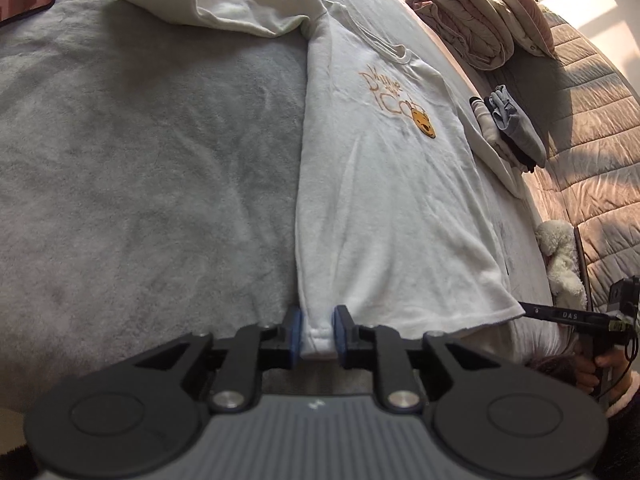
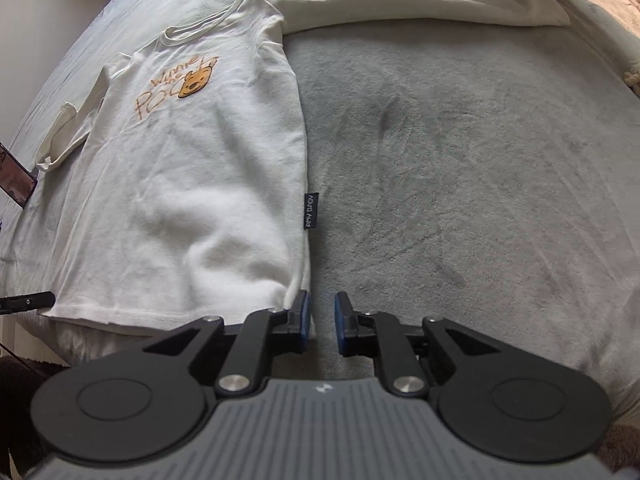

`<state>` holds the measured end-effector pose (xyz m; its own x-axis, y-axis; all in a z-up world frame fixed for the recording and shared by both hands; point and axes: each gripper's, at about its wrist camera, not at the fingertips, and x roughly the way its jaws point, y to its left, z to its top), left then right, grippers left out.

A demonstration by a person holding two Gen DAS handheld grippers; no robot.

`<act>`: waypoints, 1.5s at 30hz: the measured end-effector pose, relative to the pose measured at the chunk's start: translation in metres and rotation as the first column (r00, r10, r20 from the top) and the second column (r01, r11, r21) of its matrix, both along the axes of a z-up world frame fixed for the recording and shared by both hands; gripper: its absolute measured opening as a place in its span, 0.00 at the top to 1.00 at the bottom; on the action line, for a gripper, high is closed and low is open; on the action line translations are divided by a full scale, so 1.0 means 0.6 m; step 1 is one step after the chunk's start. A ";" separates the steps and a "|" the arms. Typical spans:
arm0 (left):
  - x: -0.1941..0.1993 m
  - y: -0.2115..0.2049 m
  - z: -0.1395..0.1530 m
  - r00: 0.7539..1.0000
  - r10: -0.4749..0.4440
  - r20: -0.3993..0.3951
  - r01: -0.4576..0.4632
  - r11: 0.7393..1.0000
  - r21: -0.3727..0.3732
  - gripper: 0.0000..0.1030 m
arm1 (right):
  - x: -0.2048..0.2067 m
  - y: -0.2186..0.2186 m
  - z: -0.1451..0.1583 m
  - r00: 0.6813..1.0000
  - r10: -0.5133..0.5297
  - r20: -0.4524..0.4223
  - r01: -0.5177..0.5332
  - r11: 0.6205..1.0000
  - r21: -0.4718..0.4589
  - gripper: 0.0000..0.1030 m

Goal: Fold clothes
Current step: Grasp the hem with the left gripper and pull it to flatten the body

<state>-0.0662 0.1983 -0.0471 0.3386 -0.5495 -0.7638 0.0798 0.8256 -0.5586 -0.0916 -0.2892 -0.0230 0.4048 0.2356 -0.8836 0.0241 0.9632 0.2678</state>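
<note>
Grey plush bedspread, quilted headboard — sunlit, folded duvets

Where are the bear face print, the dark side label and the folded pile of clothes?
bear face print (image 2: pixel 195 85): right wrist view, face centre.
dark side label (image 2: pixel 311 211): right wrist view, label middle.
folded pile of clothes (image 1: pixel 516 136): left wrist view, top grey garment.

A bed covered with a grey fleece blanket carries a cream long-sleeved shirt spread flat, print side up, its sleeves stretched out to either side. Near the headboard side lie rolled quilts, a small stack of folded clothes and a white soft toy, with most of the blanket left bare
</note>
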 end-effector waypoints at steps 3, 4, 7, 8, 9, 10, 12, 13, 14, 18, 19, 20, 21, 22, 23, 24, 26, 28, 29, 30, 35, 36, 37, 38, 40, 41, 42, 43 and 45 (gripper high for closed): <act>-0.022 0.011 0.011 0.999 0.036 0.037 -0.036 0.999 0.012 0.68 | -0.025 -0.004 0.014 0.997 0.012 0.073 -0.012 1.000 0.003 0.65; -0.032 0.012 0.014 0.997 0.048 0.052 -0.049 0.999 0.017 0.68 | -0.035 -0.001 0.018 0.995 0.019 0.103 -0.019 1.000 0.002 0.61; -0.065 0.008 0.021 0.990 0.073 0.120 -0.081 0.995 0.060 0.66 | -0.064 0.014 0.021 0.983 0.047 0.178 -0.044 0.999 -0.019 0.59; -0.077 0.001 0.023 0.985 0.072 0.156 -0.088 0.991 0.100 0.66 | -0.072 0.022 0.017 0.979 0.057 0.193 -0.051 0.998 -0.035 0.59; -0.090 -0.007 0.024 0.980 0.057 0.191 -0.085 0.987 0.138 0.64 | -0.079 0.031 0.012 0.976 0.066 0.205 -0.056 0.997 -0.057 0.59; -0.101 -0.016 0.023 0.976 0.041 0.216 -0.078 0.982 0.170 0.62 | -0.085 0.040 0.007 0.974 0.077 0.214 -0.060 0.995 -0.081 0.59; -0.119 -0.030 0.021 0.965 0.010 0.261 -0.069 0.973 0.219 0.57 | -0.095 0.056 -0.002 0.965 0.099 0.244 -0.071 0.990 -0.121 0.59; -0.129 -0.038 0.019 0.957 -0.010 0.289 -0.064 0.967 0.246 0.56 | -0.100 0.062 -0.006 0.958 0.107 0.267 -0.072 0.988 -0.136 0.59; -0.135 -0.046 0.018 0.947 -0.034 0.319 -0.059 0.959 0.278 0.55 | -0.104 0.067 -0.009 0.950 0.111 0.291 -0.070 0.986 -0.149 0.59; -0.145 -0.066 0.012 0.911 -0.069 0.407 -0.088 0.931 0.354 0.54 | -0.116 0.081 -0.020 0.919 0.098 0.381 -0.027 0.982 -0.187 0.59; -0.144 -0.069 0.010 0.904 -0.066 0.423 -0.103 0.926 0.364 0.54 | -0.118 0.082 -0.023 0.914 0.089 0.397 -0.011 0.981 -0.193 0.59; -0.142 -0.072 0.007 0.901 -0.063 0.430 -0.115 0.920 0.375 0.54 | -0.118 0.081 -0.027 0.909 0.076 0.409 0.004 0.981 -0.192 0.59; -0.140 -0.075 0.004 0.898 -0.059 0.437 -0.127 0.914 0.386 0.54 | -0.118 0.081 -0.032 0.906 0.063 0.419 0.019 0.982 -0.189 0.59; -0.138 -0.079 0.003 0.896 -0.063 0.440 -0.131 0.908 0.397 0.54 | -0.118 0.080 -0.037 0.903 0.053 0.427 0.030 0.982 -0.187 0.59; -0.137 -0.084 0.002 0.894 -0.067 0.443 -0.135 0.902 0.409 0.54 | -0.117 0.079 -0.042 0.901 0.046 0.432 0.040 0.981 -0.187 0.59; -0.135 -0.088 0.002 0.892 -0.072 0.447 -0.139 0.896 0.421 0.54 | -0.117 0.081 -0.047 0.898 0.039 0.439 0.054 0.979 -0.196 0.59; -0.139 -0.097 0.000 0.884 -0.099 0.457 -0.137 0.879 0.456 0.54 | -0.119 0.085 -0.056 0.897 0.033 0.441 0.080 0.969 -0.233 0.59; -0.144 -0.100 -0.001 0.878 -0.102 0.467 -0.148 0.871 0.468 0.53 | -0.121 0.084 -0.061 0.894 0.010 0.448 0.108 0.966 -0.237 0.60; -0.144 -0.099 -0.001 0.878 -0.090 0.471 -0.162 0.869 0.467 0.52 | -0.122 0.084 -0.062 0.891 0.001 0.454 0.118 0.965 -0.233 0.60; -0.144 -0.098 -0.001 0.878 -0.079 0.473 -0.172 0.869 0.464 0.52 | -0.123 0.084 -0.062 0.888 -0.005 0.460 0.124 0.965 -0.229 0.60; -0.138 -0.102 0.001 0.868 -0.014 0.497 -0.249 0.853 0.459 0.71 | -0.129 0.105 -0.065 0.874 0.048 0.483 0.099 0.957 -0.274 0.69; -0.138 -0.105 0.001 0.863 -0.006 0.504 -0.262 0.848 0.460 0.84 | -0.131 0.110 -0.066 0.873 0.063 0.485 0.095 0.951 -0.295 0.78; -0.140 -0.107 0.003 0.862 0.003 0.507 -0.270 0.849 0.453 0.90 | -0.132 0.115 -0.067 0.871 0.078 0.486 0.092 0.944 -0.316 0.85; -0.142 -0.108 0.004 0.860 0.013 0.510 -0.278 0.850 0.447 0.94 | -0.134 0.117 -0.067 0.868 0.085 0.489 0.100 0.935 -0.339 0.92; -0.151 -0.115 0.010 0.852 0.040 0.522 -0.312 0.839 0.446 0.95 | -0.140 0.119 -0.065 0.863 0.093 0.497 0.130 0.909 -0.396 0.96; -0.156 -0.118 0.012 0.850 0.040 0.525 -0.319 0.832 0.453 0.95 | -0.143 0.124 -0.064 0.861 0.112 0.497 0.140 0.886 -0.443 0.97; -0.160 -0.118 0.013 0.852 0.047 0.522 -0.325 0.828 0.457 0.95 | -0.147 0.131 -0.063 0.859 0.141 0.492 0.143 0.856 -0.496 0.97; -0.164 -0.118 0.015 0.854 0.054 0.518 -0.331 0.823 0.461 0.95 | -0.150 0.136 -0.063 0.859 0.165 0.484 0.141 0.833 -0.535 0.97; -0.171 -0.116 0.015 0.862 0.063 0.504 -0.330 0.824 0.460 0.95 | -0.156 0.139 -0.063 0.864 0.188 0.467 0.140 0.801 -0.581 0.97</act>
